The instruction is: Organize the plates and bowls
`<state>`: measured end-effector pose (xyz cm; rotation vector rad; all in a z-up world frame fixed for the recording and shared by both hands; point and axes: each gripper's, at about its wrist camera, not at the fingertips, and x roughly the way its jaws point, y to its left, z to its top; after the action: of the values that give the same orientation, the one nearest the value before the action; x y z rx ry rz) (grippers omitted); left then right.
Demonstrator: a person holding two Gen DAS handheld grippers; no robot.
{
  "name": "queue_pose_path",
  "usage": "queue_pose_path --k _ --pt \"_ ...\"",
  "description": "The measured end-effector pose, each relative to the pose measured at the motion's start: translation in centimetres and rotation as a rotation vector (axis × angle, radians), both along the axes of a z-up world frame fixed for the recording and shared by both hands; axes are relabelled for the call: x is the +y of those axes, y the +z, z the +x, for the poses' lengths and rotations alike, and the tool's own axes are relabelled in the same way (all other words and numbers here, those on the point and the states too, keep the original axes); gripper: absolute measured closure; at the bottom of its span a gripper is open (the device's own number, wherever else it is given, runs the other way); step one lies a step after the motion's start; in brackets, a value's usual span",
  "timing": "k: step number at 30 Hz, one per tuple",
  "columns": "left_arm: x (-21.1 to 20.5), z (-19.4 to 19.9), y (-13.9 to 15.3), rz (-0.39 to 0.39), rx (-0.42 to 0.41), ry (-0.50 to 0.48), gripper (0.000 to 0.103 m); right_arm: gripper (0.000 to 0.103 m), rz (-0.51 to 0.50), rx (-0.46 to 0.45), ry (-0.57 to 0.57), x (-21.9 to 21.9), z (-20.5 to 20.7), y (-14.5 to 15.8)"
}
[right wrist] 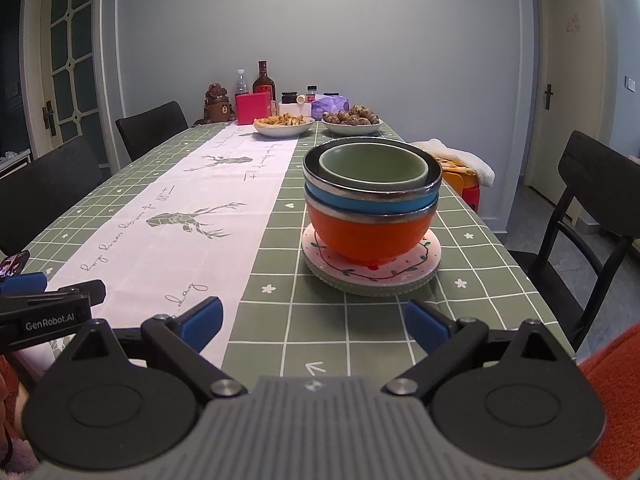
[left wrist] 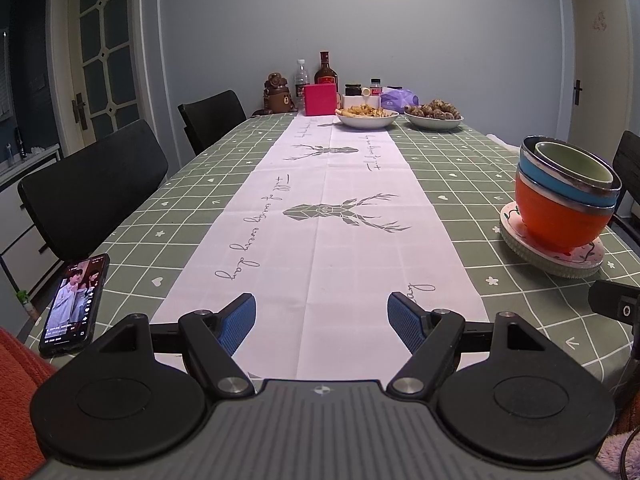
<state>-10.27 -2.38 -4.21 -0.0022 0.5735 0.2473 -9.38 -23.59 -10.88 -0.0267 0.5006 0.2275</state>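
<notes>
Orange bowl [right wrist: 370,236] carries the nested stack on the plates [right wrist: 372,276], dead ahead of my right gripper [right wrist: 314,320]; left gripper [left wrist: 321,322] sits farther left. Both spread, empty.

Dim, bluish indoor light, soft shadows, sharp focus, strong fisheye bending at the edges.

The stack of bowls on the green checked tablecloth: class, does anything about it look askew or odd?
Yes. The small green bowl sits off-centre and tilted inside the blue bowl, leaning toward one side of the rim. The orange bowl and pink patterned plate beneath look level. Nothing is spilled.
</notes>
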Motion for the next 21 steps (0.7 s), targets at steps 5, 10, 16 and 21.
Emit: queue_pose_path --k 5,10,16,21 --pt "0.01 0.01 -0.01 0.0 0.0 0.0 0.015 0.007 0.003 0.002 -0.002 -0.07 0.01 -0.01" --pt "0.03 0.02 0.02 -0.001 0.001 -0.001 0.015 0.007 0.006 -0.005 -0.004 -0.15 -0.08 0.04" --pt "0.01 0.02 0.01 -0.001 0.0 0.001 0.015 0.007 0.011 0.001 -0.009 -0.32 0.01 0.05" --pt "0.05 0.05 0.04 -0.002 0.002 0.002 0.015 0.007 0.012 0.002 -0.009 -0.31 0.03 0.06"
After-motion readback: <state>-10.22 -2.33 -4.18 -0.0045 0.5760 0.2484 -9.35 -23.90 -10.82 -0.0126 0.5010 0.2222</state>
